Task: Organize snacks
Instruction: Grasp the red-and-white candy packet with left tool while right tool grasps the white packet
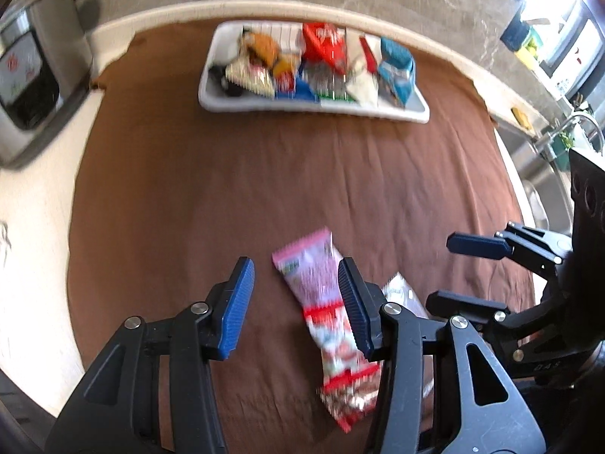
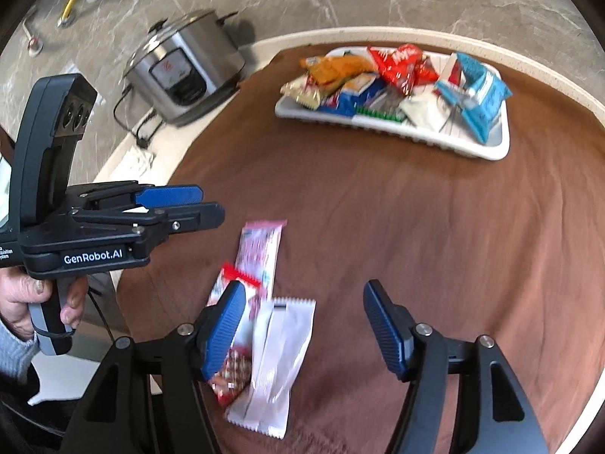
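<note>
Gaping empty: both hand-held grippers (image 1: 297, 295) (image 2: 306, 321)

Grippers: 2 are seen, the left gripper (image 1: 297, 302) and the right gripper (image 2: 302, 325), each with 2 blue-padded fingers.
Loose snack packets on the brown cloth (image 2: 416, 227): 3 are counted: 1 pink packet (image 2: 261, 253), 1 red-and-white packet (image 2: 232, 374), 1 white packet (image 2: 280, 359).
Trays: 1 white tray (image 2: 491, 151) is seen.
Packets in the tray: the heap is blurred, so no exact count can be given.
Rice cookers: 1 rice cooker (image 2: 189, 72) is counted.
</note>
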Tool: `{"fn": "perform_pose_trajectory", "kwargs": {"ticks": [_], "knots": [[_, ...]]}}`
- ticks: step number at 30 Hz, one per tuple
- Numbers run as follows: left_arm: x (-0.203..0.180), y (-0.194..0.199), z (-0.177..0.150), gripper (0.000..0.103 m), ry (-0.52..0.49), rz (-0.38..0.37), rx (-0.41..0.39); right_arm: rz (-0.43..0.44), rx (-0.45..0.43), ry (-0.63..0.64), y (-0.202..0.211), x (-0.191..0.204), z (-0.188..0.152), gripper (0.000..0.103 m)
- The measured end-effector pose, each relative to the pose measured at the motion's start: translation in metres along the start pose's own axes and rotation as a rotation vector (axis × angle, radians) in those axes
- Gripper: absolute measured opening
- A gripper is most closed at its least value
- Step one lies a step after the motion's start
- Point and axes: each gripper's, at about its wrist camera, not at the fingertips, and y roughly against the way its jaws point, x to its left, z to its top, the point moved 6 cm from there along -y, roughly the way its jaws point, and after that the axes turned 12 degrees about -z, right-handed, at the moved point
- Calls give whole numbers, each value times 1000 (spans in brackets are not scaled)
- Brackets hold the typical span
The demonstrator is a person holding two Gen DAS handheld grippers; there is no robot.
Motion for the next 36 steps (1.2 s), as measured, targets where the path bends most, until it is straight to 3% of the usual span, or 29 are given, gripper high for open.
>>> {"fn": "perform_pose_trajectory", "kwargs": {"ticks": [9, 20, 26, 29, 32, 36], "knots": [[-4, -16, -40, 45, 44, -45, 67, -47, 56, 112, -13, 22, -30, 68], [-20, -37, -56, 48, 30, -74, 141, -96, 86, 160, -26, 23, -42, 67], [-27, -46, -55, 50, 6, -57, 140, -111, 63, 192, -25, 22, -40, 55], [-26, -45, -54, 50, 3, -62, 126, -122, 49, 214, -26, 24, -40, 41], [-24, -46, -52, 34, -31, -20, 109, -99, 50, 191, -25, 20, -39, 36], [-16, -44, -52, 32, 6, -61, 85, -40, 58, 113, -24, 8, -38, 33]]}}
